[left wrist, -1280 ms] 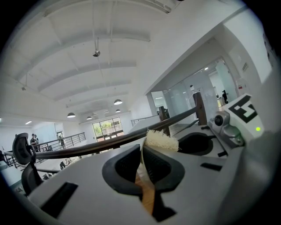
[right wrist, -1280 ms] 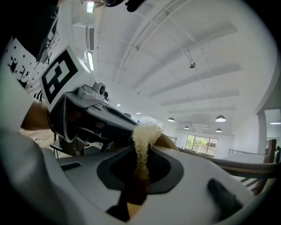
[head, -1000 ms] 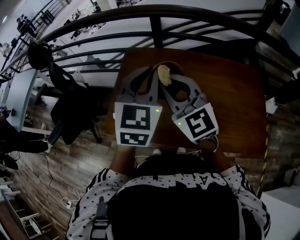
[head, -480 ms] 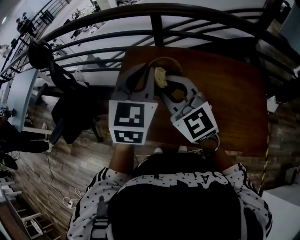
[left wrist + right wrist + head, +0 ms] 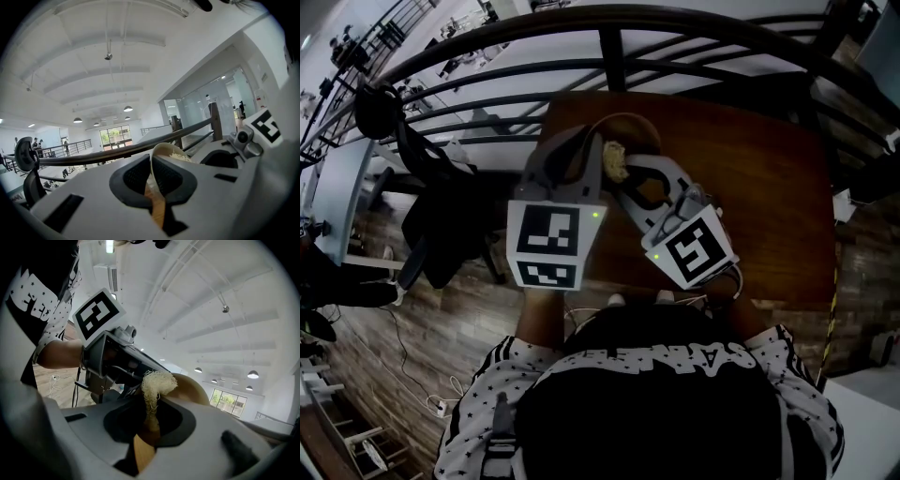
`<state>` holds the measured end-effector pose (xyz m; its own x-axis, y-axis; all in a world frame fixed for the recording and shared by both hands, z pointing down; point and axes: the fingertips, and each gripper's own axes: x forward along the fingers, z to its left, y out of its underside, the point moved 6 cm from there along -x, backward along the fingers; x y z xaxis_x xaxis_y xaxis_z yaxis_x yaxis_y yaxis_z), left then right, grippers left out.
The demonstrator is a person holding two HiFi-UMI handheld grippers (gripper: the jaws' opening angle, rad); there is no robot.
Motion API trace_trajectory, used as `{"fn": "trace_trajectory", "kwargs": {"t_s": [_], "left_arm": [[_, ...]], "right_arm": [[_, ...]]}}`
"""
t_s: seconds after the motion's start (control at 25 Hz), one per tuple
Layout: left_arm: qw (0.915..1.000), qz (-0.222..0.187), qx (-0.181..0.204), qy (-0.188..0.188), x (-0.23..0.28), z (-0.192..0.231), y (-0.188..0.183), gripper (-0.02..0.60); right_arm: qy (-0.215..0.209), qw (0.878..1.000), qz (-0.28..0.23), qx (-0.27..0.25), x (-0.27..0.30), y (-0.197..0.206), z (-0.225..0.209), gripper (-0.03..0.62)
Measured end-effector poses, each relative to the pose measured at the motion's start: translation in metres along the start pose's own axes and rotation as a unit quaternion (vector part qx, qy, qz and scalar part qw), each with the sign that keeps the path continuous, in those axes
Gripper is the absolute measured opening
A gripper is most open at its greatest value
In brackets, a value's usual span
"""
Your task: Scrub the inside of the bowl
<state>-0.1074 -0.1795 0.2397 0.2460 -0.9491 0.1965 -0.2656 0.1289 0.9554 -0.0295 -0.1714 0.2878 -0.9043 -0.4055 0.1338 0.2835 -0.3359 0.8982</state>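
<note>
Left tongs [image 5: 591,142]: shut narrow on the bowl's rim; in the left gripper view [image 5: 152,161] the thin wall stands between the two pads.
Right tongs [image 5: 621,174]: shut on the scrubber; in the right gripper view [image 5: 150,404] its stalk runs down between the pads and its frayed head sticks out above them.
Bowl [image 5: 165,146]: tan with a pale rim, held by its near left edge over the far left part of the counter. I cannot tell whether its base rests on the wood.
Scrubber [image 5: 158,380]: a pale, fibrous tuft, inside the bowl and close against the inner wall. In the head view [image 5: 614,161] it sits just right of the left tongs' tips.
Tongs together: side by side, tips nearly touching at the bowl, marker cubes toward the person.
Counter [image 5: 769,187]: dark brown wood.
Railing [image 5: 675,23]: black bars curving past the far edge of the counter.
Chair [image 5: 441,225]: dark, on the floor to the left of the counter.
</note>
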Motion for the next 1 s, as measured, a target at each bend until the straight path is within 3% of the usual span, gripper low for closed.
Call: {"fn": "trace_trajectory", "kwargs": {"t_s": [0.56, 1.0], "left_arm": [[0.9996, 0.018, -0.016, 0.013, -0.002, 0.008, 0.007, 0.025], [0.9990, 0.026, -0.019, 0.030, 0.000, 0.007, 0.013, 0.025]], "right_arm": [[-0.054, 0.998, 0.009, -0.028, -0.003, 0.001, 0.009, 0.063], [-0.050, 0.994, 0.038, -0.084, -0.007, 0.007, 0.012, 0.063]]}}
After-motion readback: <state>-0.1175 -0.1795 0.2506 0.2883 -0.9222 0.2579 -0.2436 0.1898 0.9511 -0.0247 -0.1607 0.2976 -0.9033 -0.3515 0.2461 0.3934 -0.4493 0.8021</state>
